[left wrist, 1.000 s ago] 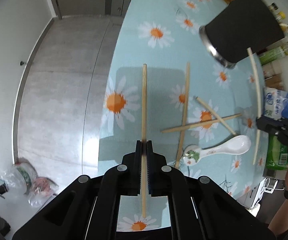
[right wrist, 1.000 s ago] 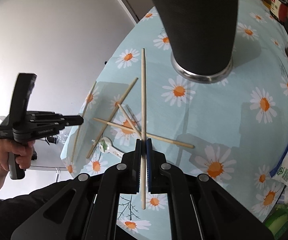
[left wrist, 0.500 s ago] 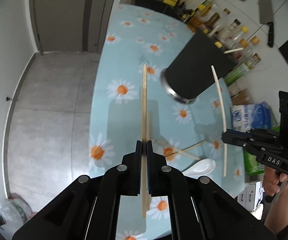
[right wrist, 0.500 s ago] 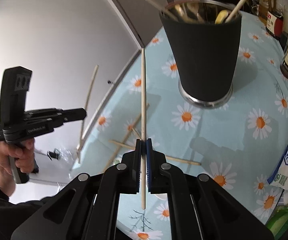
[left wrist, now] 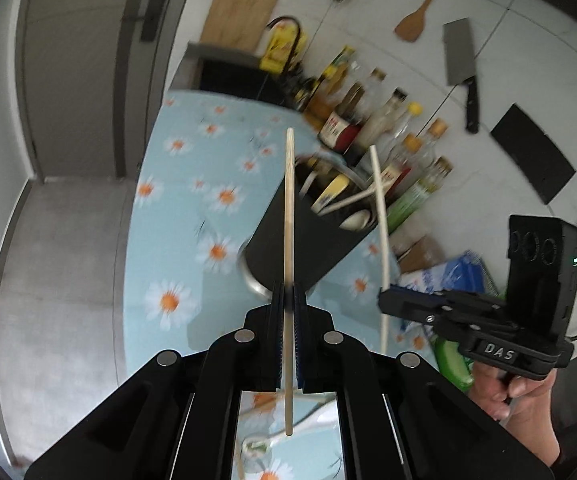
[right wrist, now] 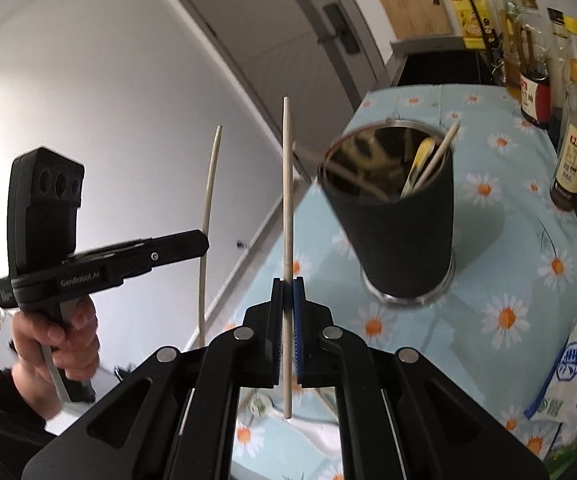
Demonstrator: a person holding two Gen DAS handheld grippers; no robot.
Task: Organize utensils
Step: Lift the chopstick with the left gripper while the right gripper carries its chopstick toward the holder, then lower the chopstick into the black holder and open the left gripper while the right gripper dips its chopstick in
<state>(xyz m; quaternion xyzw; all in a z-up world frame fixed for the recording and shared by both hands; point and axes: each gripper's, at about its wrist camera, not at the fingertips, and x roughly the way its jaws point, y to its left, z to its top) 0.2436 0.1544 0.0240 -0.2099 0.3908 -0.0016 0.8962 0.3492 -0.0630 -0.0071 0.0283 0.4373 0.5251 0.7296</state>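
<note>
My left gripper (left wrist: 288,292) is shut on a wooden chopstick (left wrist: 289,208) that points up and forward, high above the table. My right gripper (right wrist: 287,286) is shut on a second chopstick (right wrist: 287,184), also raised. A black utensil holder (right wrist: 396,224) with a steel rim stands on the daisy tablecloth (right wrist: 500,240), ahead and right of the right gripper; it also shows in the left wrist view (left wrist: 308,240). It holds several chopsticks and a spoon. The right gripper appears in the left wrist view (left wrist: 384,300), the left gripper in the right wrist view (right wrist: 204,244).
Sauce bottles (left wrist: 368,128) line the wall behind the holder. A salt bag (right wrist: 576,376) lies at the right table edge. A white ceramic spoon (left wrist: 264,442) and loose chopsticks lie on the table below the grippers, mostly hidden. A cleaver (left wrist: 462,68) hangs on the wall.
Both grippers have risen and tilted up, each carrying its chopstick from just above the table to about the height of the holder's rim. The holder's open top has come into view.
</note>
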